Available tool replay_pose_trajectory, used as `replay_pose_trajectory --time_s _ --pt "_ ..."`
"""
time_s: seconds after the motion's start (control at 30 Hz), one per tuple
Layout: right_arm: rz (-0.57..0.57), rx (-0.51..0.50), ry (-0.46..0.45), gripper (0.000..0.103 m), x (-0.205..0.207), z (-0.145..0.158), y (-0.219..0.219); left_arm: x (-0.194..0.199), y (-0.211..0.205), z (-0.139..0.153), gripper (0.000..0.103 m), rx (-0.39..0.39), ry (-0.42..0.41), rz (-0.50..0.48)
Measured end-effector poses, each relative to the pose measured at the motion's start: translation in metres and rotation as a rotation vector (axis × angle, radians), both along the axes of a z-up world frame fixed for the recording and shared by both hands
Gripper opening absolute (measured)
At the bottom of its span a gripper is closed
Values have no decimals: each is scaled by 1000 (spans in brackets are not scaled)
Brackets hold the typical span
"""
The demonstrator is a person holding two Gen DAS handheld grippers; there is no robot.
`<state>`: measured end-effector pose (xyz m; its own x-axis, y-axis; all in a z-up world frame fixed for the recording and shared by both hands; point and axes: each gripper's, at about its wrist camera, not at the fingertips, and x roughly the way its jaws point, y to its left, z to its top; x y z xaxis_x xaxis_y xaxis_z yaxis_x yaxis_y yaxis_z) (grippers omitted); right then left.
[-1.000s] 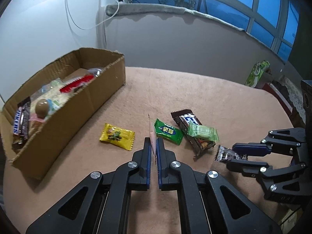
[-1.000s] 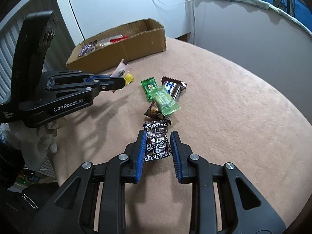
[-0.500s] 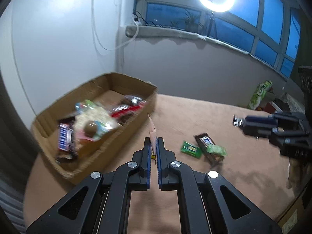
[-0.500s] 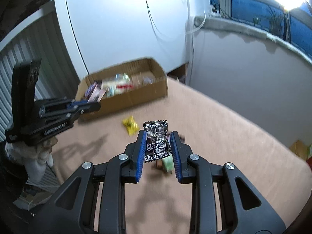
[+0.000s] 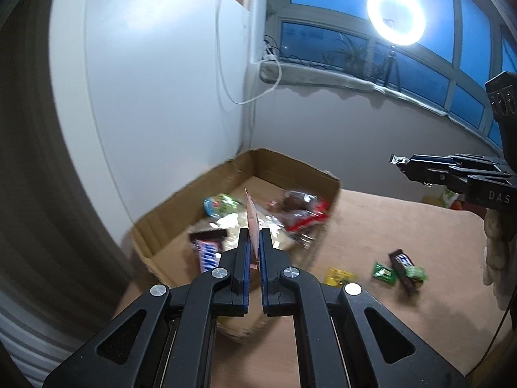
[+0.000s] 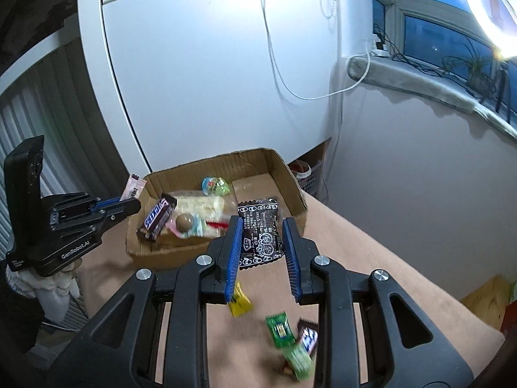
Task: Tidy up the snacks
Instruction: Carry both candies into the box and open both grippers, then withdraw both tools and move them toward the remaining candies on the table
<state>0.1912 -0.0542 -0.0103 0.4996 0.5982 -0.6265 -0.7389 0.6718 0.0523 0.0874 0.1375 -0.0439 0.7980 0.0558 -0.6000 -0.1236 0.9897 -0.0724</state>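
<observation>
My left gripper (image 5: 254, 242) is shut on a thin pink snack packet (image 5: 252, 223) and holds it in the air over the near end of the cardboard box (image 5: 168, 213). In the right wrist view the left gripper (image 6: 131, 205) and its pink packet (image 6: 131, 188) are at the box's left end. My right gripper (image 6: 261, 239) is shut on a black patterned snack packet (image 6: 261, 232), high above the table, near the box's (image 6: 284, 174) right side. The box holds several snacks, among them a Snickers bar (image 6: 158, 215).
On the brown table (image 5: 404, 226) lie a yellow candy (image 5: 339, 276), a green packet (image 5: 384, 271), a dark chocolate bar (image 5: 402, 260) and a light green packet (image 5: 416, 271). A white wall and a cable stand behind the box. A ring light (image 5: 395, 14) shines at the window.
Both grippers have risen from the table with their packets and moved toward the box. The left one now hangs over the box; the right one has come up beside it.
</observation>
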Motion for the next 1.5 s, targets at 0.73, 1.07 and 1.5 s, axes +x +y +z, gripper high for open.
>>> replay_pose_trajectory --time_s 0.73,1.07,1.5 --pt "48 -30 40 27 50 -11 78 34 47 -14 4 22 37 68" --pt "73 -37 94 27 57 -24 97 42 47 -17 4 29 50 64" --pt "38 -15 60 82 57 -16 87 42 43 -16 37 40 47 65"
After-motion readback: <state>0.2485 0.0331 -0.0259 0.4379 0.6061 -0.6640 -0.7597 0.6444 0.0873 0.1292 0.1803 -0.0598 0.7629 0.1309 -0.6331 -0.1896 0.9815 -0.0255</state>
